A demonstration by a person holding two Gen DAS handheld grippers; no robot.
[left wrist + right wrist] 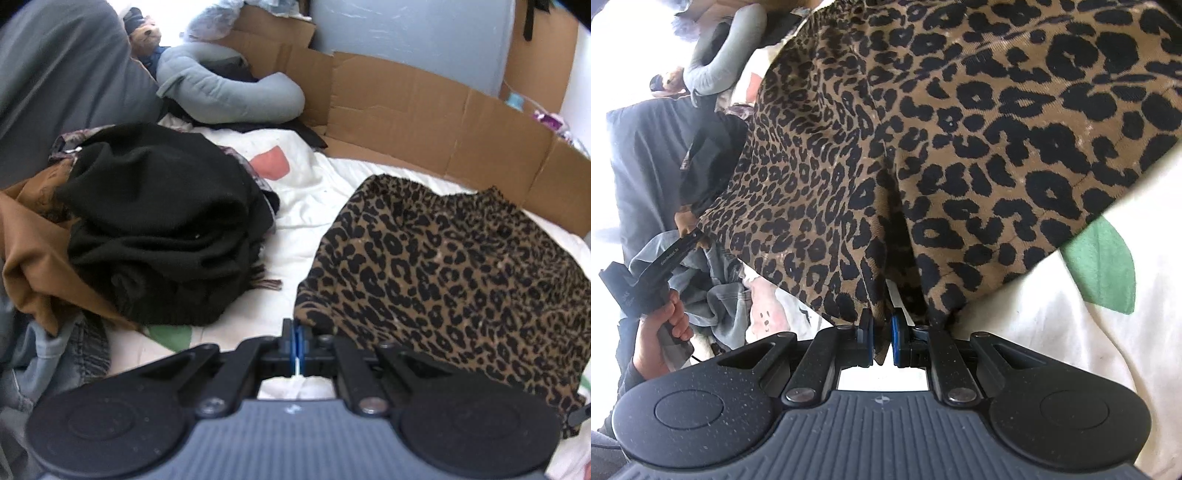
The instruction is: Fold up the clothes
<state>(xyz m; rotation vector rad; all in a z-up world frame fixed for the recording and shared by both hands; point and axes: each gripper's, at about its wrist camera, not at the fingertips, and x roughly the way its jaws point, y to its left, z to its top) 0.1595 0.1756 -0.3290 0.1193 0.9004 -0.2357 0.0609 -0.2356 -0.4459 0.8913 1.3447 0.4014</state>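
A leopard-print garment (454, 273) lies spread on the white bedsheet (317, 206); it fills most of the right wrist view (923, 147). My left gripper (297, 339) is shut, its pads pressed together at the garment's near left corner; whether fabric is pinched I cannot tell. My right gripper (882, 343) is shut on a bunched fold of the garment's near hem. The left gripper (676, 251) also shows in the right wrist view at the garment's left edge, held by a hand.
A heap of clothes lies left: a black knit (162, 229) on brown fabric (33, 251), denim (74, 350) below. A grey pillow (229, 92) and cardboard wall (424, 122) stand behind. A green patch (1104, 266) marks the sheet.
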